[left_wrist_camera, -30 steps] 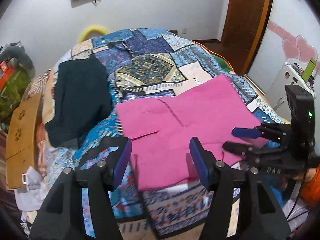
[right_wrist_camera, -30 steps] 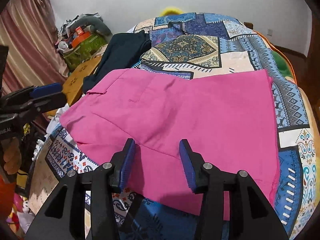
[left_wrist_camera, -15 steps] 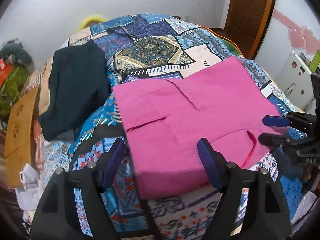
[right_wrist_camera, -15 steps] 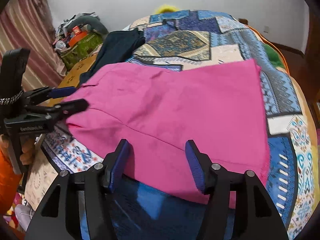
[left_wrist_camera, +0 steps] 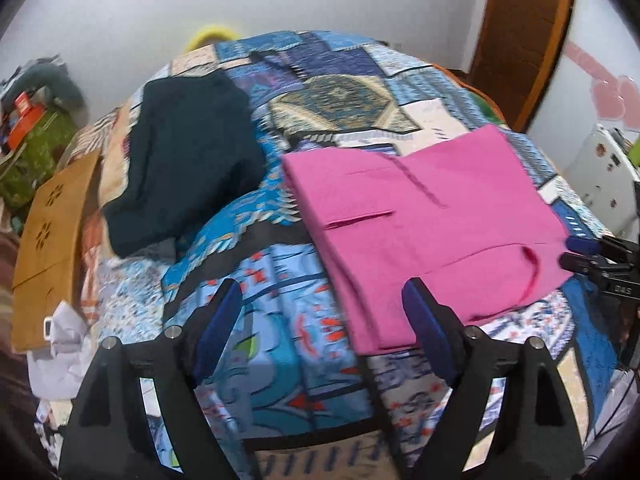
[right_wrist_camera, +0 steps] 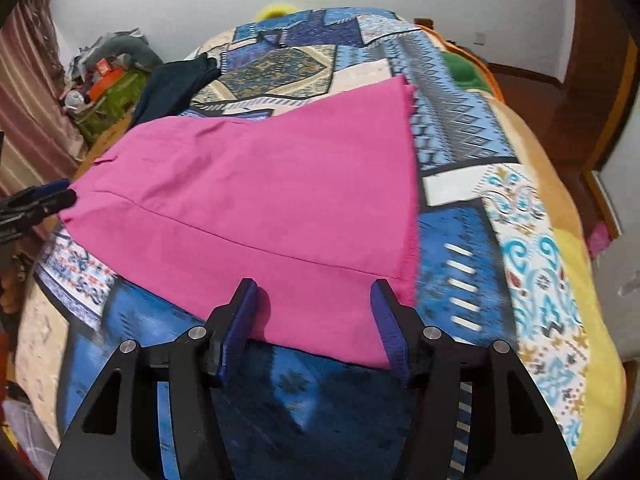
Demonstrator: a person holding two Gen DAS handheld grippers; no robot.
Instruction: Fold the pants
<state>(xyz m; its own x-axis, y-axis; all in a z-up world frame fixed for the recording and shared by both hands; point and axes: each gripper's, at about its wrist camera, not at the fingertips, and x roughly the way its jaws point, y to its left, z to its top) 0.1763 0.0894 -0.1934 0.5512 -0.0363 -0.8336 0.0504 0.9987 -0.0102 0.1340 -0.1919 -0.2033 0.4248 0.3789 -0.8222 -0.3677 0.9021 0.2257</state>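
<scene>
Pink pants (left_wrist_camera: 432, 224) lie flat across the patterned bedspread (left_wrist_camera: 280, 312), waistband to the left; they also show in the right wrist view (right_wrist_camera: 260, 200). My left gripper (left_wrist_camera: 324, 320) is open and empty, above the bed just left of the pants' near waist corner. My right gripper (right_wrist_camera: 314, 308) is open and empty, its jaws on either side of the near leg edge close to the hem. Each gripper also shows in the other's view, the right one (left_wrist_camera: 580, 254) and the left one (right_wrist_camera: 52, 196).
A folded dark garment (left_wrist_camera: 180, 160) lies on the bed to the left of the pants. A wooden board (left_wrist_camera: 48, 232) and clutter stand off the bed's left side. A wooden door (left_wrist_camera: 524, 40) and a white appliance (left_wrist_camera: 600, 172) are at the right.
My left gripper has moved left, off the pants' waist, and opened wider. My right gripper has moved right along the near edge toward the hem, staying open.
</scene>
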